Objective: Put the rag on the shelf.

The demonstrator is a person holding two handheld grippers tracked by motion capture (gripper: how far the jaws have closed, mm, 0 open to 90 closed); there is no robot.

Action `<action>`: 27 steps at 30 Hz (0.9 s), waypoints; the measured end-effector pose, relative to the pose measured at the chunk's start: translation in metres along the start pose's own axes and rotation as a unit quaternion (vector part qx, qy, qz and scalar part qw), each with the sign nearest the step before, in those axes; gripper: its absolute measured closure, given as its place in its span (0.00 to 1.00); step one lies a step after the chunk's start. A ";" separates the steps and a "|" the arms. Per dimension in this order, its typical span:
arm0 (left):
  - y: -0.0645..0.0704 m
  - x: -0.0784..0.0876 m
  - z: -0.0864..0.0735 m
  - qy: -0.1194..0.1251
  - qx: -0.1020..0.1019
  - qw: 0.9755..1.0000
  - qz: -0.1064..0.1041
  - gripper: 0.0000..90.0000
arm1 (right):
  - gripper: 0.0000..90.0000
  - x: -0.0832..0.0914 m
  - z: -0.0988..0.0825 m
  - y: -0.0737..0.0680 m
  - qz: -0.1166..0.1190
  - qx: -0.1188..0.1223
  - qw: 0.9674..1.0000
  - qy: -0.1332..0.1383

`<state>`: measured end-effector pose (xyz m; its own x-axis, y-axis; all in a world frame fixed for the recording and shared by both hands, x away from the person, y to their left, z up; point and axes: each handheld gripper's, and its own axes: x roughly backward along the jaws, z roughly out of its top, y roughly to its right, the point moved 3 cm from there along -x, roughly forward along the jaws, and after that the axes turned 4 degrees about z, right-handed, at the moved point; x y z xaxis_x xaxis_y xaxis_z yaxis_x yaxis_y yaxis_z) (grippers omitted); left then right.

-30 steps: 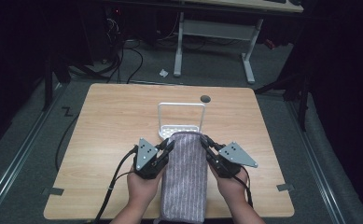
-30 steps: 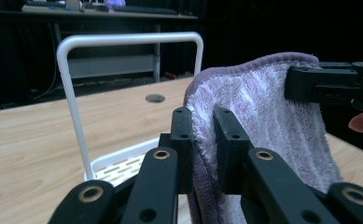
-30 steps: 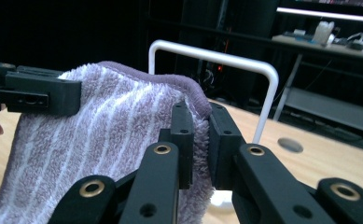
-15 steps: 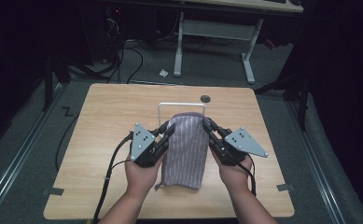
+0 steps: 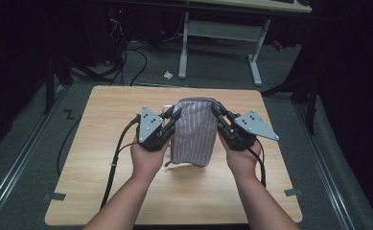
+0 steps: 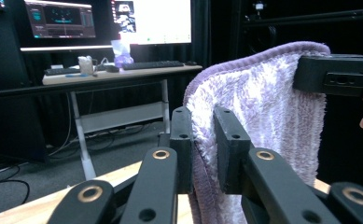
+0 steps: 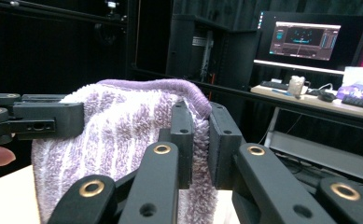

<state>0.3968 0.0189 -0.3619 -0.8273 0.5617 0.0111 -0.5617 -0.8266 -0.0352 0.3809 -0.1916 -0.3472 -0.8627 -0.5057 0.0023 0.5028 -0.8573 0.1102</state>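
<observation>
A purple striped towel (image 5: pixel 193 134) hangs folded over between my two grippers, above the middle of the wooden table (image 5: pixel 102 120). My left gripper (image 5: pixel 176 114) is shut on the towel's upper left edge. In the left gripper view the jaws (image 6: pixel 202 135) pinch the fluffy towel (image 6: pixel 263 107), with the right gripper (image 6: pixel 338 74) clamped on the far corner. My right gripper (image 5: pixel 216 111) is shut on the upper right edge. In the right gripper view its jaws (image 7: pixel 201 130) squeeze the towel (image 7: pixel 123 126), and the left gripper (image 7: pixel 44 119) holds the other side.
A white wire rack (image 5: pixel 167 108) stands behind the towel, mostly hidden by it. Beyond the table's far edge is a desk with white legs (image 5: pixel 184 43) and cables on the floor. Monitors (image 6: pixel 60 18) glow on that desk. Bare tabletop lies left and right of my hands.
Both grippers have risen and moved away from the near edge with the towel. Its lower end has come off the table and now hangs free, covering the rack.
</observation>
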 end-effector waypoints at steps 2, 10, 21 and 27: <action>-0.003 -0.004 0.004 0.003 -0.001 1.000 -0.001 0.88 | 0.92 -0.005 0.004 0.004 0.000 -0.003 1.000 0.000; -0.016 -0.014 0.020 0.027 -0.006 1.000 0.014 0.88 | 0.92 -0.023 0.023 0.011 -0.002 -0.004 1.000 0.013; -0.036 -0.035 0.027 0.019 -0.012 0.999 0.028 0.88 | 0.92 -0.049 0.032 0.022 0.007 -0.020 1.000 0.017; -0.051 -0.052 0.027 0.001 -0.023 0.999 0.048 0.88 | 0.92 -0.073 0.028 0.028 0.008 -0.026 1.000 0.006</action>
<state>0.4687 0.0308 -0.3332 -0.8772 0.4801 0.0028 -0.4787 -0.8741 -0.0821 0.4562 -0.1764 -0.3167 -0.8539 -0.5204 -0.0089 0.5191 -0.8527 0.0589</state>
